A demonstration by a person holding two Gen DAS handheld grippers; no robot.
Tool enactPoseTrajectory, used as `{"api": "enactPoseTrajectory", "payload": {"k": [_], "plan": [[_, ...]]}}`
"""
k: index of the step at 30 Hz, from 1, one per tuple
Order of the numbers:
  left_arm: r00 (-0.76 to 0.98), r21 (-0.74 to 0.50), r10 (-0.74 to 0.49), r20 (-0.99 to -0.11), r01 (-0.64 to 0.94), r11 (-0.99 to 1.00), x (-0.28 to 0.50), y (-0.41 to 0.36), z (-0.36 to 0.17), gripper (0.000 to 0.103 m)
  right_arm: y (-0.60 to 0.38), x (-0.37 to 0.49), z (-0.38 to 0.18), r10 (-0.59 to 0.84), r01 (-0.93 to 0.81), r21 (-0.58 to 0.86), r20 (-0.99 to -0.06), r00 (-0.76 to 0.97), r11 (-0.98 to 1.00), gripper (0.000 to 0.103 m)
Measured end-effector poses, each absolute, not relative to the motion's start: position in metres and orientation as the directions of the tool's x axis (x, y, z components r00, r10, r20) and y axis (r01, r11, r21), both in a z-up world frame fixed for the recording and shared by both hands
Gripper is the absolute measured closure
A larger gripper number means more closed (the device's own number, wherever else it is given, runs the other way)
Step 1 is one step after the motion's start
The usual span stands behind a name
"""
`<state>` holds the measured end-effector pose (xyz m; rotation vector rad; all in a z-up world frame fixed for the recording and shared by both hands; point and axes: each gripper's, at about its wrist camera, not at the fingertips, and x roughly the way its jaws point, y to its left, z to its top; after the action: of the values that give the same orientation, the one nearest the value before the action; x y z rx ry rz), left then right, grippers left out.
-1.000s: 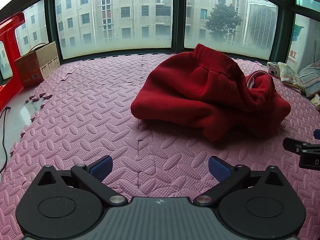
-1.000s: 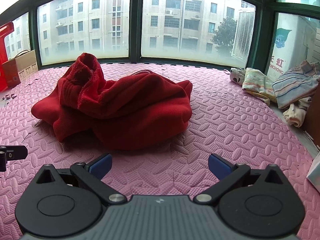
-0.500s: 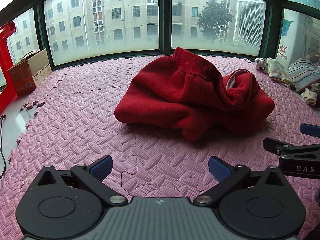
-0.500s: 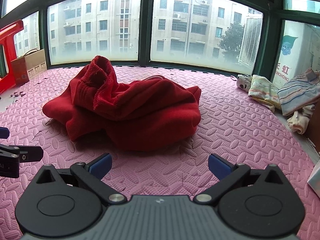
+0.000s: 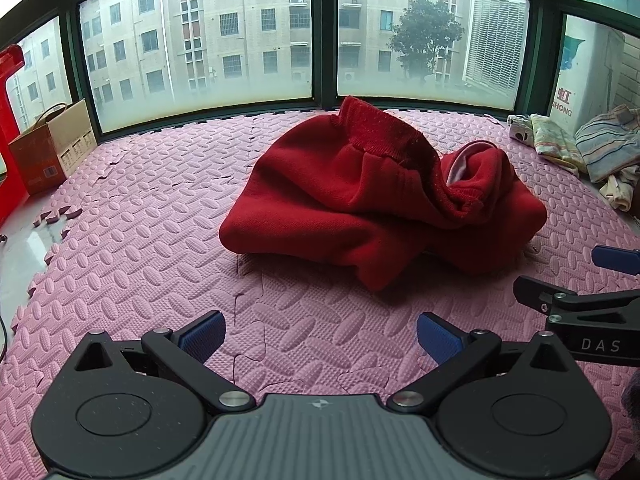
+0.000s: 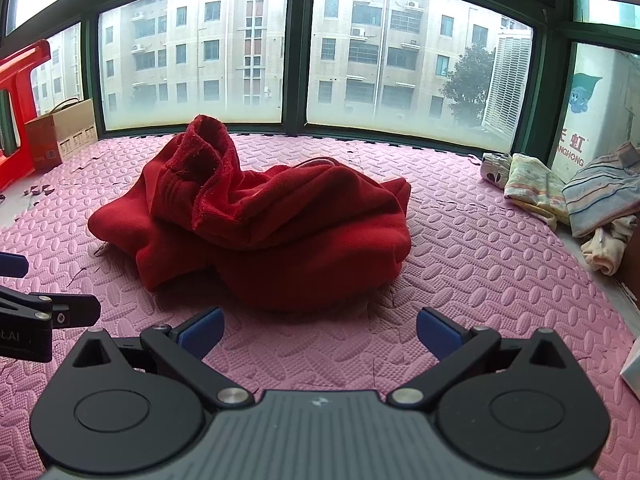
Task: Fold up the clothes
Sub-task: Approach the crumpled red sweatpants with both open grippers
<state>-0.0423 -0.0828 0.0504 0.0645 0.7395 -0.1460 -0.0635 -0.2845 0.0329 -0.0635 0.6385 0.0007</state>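
The right gripper [image 5: 600, 280] is cut off by the edge, possibly open.

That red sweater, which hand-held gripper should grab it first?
Probably the right hand-held gripper: it is open, and the crumpled red sweater lies straight ahead. From the left hand-held gripper, also open, the heap sits further ahead and to its right.

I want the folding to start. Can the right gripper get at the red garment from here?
Probably yes: the right gripper is open, and only bare pink foam mat lies between it and the crumpled red garment.

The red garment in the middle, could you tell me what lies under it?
The red garment lies crumpled on the pink foam mat. Whatever is beneath the heap is covered.
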Motion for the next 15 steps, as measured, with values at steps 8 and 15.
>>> {"api": "enactPoseTrajectory", "payload": {"k": [8,15], "plan": [[0.728,0.003,-0.114,-0.677,0.157,0.988,-0.038,-0.084,0.052,0.000,-0.283,-0.059,0.034,-0.018,-0.024,-0.062,-0.595,0.803,0.998,0.000],[0.725,0.001,-0.120,-0.678,0.163,0.987,-0.031,-0.087,0.053,0.000,-0.283,-0.052,0.033,-0.016,-0.025,-0.059,-0.599,0.801,0.998,0.000]]}}
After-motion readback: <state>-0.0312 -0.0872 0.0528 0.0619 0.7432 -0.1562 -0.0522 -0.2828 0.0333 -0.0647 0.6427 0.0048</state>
